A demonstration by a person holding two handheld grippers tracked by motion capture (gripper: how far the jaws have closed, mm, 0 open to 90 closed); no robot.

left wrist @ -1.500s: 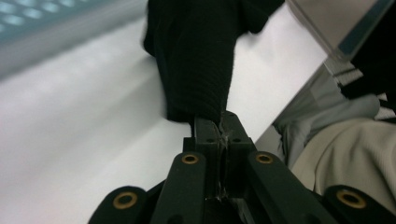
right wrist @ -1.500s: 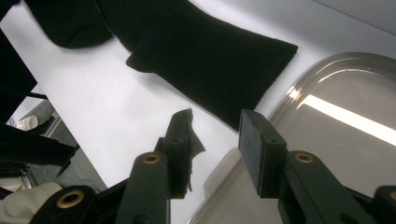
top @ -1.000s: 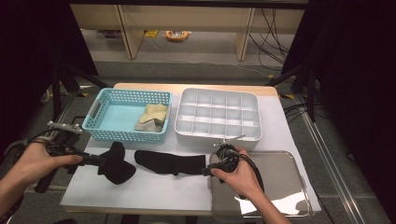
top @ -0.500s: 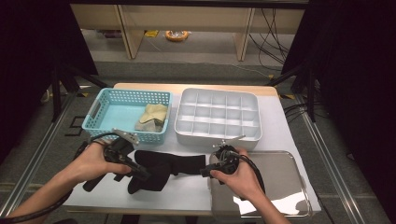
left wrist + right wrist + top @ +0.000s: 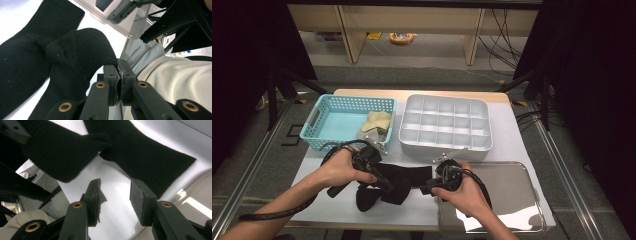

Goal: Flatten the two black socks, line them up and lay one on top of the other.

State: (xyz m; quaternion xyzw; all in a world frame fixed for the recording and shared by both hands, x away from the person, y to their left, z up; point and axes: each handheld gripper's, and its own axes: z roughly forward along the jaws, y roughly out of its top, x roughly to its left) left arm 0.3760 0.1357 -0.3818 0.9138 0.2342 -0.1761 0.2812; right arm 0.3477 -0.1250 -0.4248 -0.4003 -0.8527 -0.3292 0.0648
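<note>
Centrally, black sock (image 5: 392, 182): lies on the white table (image 5: 517, 145), just in front of the grey compartment tray (image 5: 445, 127), one end folded over onto the rest. Left gripper (image 5: 384, 182): jaws pressed together, pinching the folded end of the sock. Right gripper (image 5: 426, 188): at the sock's other end, jaws just opened and spread, nothing between them, beside the steel tray (image 5: 512, 200). Blue basket (image 5: 347, 122): left of the compartment tray, holding a beige cloth (image 5: 376, 124).

Your white table (image 5: 522, 145) stands on grey floor (image 5: 432, 75) between dark curtains (image 5: 592, 75). Beyond it you see a wooden shelf unit (image 5: 412, 17) with cables (image 5: 499, 30) beneath.
</note>
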